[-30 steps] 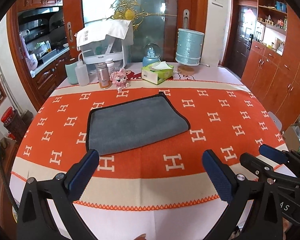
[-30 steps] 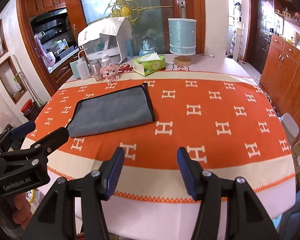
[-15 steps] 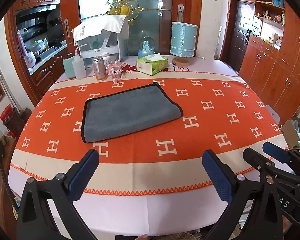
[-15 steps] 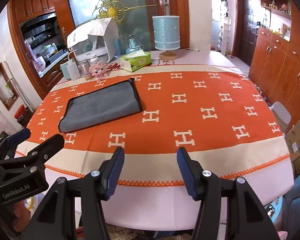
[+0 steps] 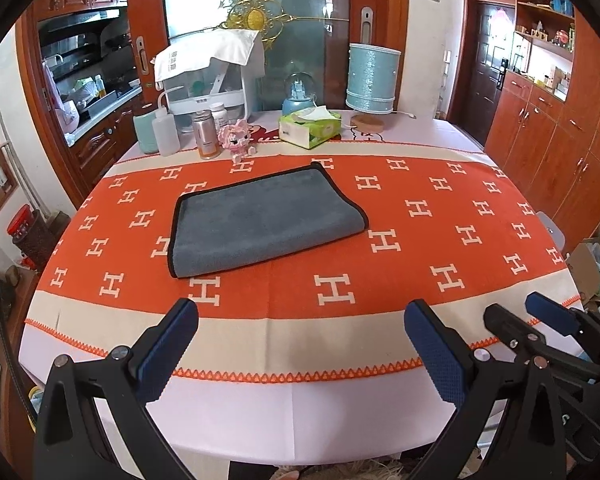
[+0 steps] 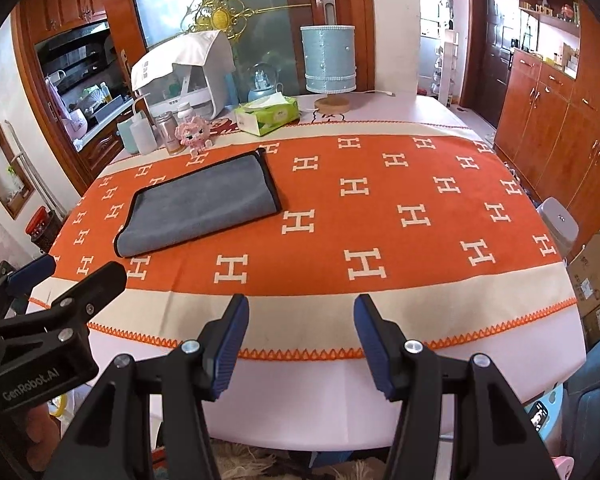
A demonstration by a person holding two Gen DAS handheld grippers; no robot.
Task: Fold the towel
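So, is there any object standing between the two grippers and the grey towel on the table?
Nothing visible does. Between the left gripper, the right gripper and the grey towel lies only bare orange tablecloth. The bottles and tissue box stand beyond the towel.

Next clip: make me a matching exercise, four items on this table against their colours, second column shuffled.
Items:
1. towel
2. tissue box
3. toy figure
4. lamp shade

Colours:
A. pink
B. light blue
C. grey with black trim
D. green

Pairs: 1-C, 2-D, 3-A, 4-B
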